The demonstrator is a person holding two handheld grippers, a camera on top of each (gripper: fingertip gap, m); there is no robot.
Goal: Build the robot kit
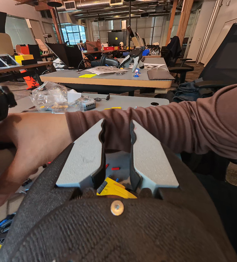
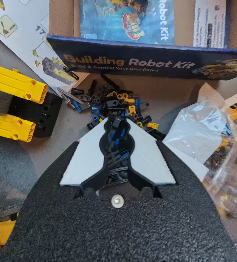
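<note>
My left gripper (image 1: 117, 123) is open and empty, held level above the grey table (image 1: 129, 102). A person's forearm in a brown sleeve (image 1: 171, 127) crosses just beyond its fingertips, with the hand (image 1: 30, 141) at the left. A yellow piece (image 1: 115, 188) lies below the fingers. My right gripper (image 2: 117, 120) points down at a pile of small black, grey, blue and yellow building parts (image 2: 115, 102) in a cardboard tray (image 2: 164, 86). Its jaws are narrowly apart around a dark grey part (image 2: 116, 123); I cannot tell whether they touch it.
A yellow and black assembly (image 2: 15, 106) sits left of the pile on an instruction sheet (image 2: 22, 35). A dark blue kit box (image 2: 129, 62) stands behind it, and clear plastic bags (image 2: 193, 134) lie to the right. Another bag (image 1: 51, 96) and a grey block (image 1: 86, 103) lie farther off. There is about 25 centimeters between the tips of the two grippers.
</note>
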